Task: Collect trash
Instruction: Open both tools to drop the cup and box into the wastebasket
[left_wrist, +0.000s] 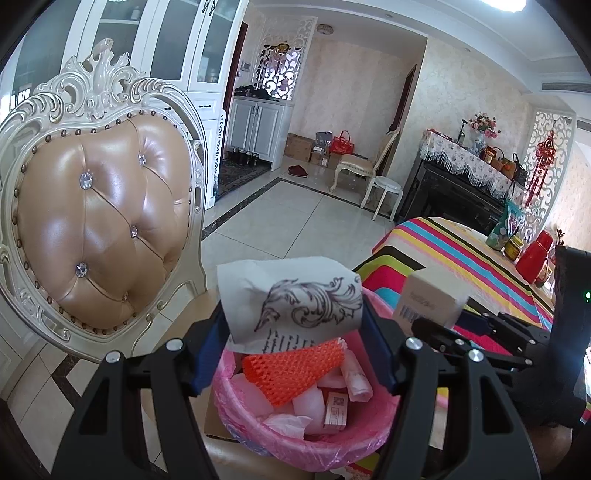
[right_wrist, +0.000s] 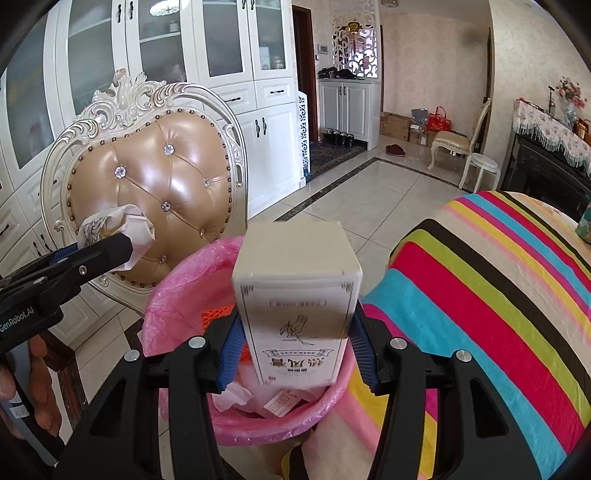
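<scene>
Pale tiled floor (left_wrist: 295, 206), white glass-fronted cabinets (right_wrist: 229, 48), tufted tan chair (left_wrist: 99, 221), striped tablecloth (right_wrist: 498, 295), patterned wallpaper (left_wrist: 347, 92).

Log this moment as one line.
left gripper: grips printed paper wrapper | right gripper: grips white carton | both above pink-lined bin

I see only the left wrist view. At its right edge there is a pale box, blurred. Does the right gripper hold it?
Observer: Yes, the right gripper is shut on the box, one blue pad on each side.
Operator: Is it above the bin?
Observer: Its lower end hangs over the opening of the pink-lined bin.
Operator: And my paper?
Observer: From the side, the printed paper bulges crumpled past the left gripper.
</scene>
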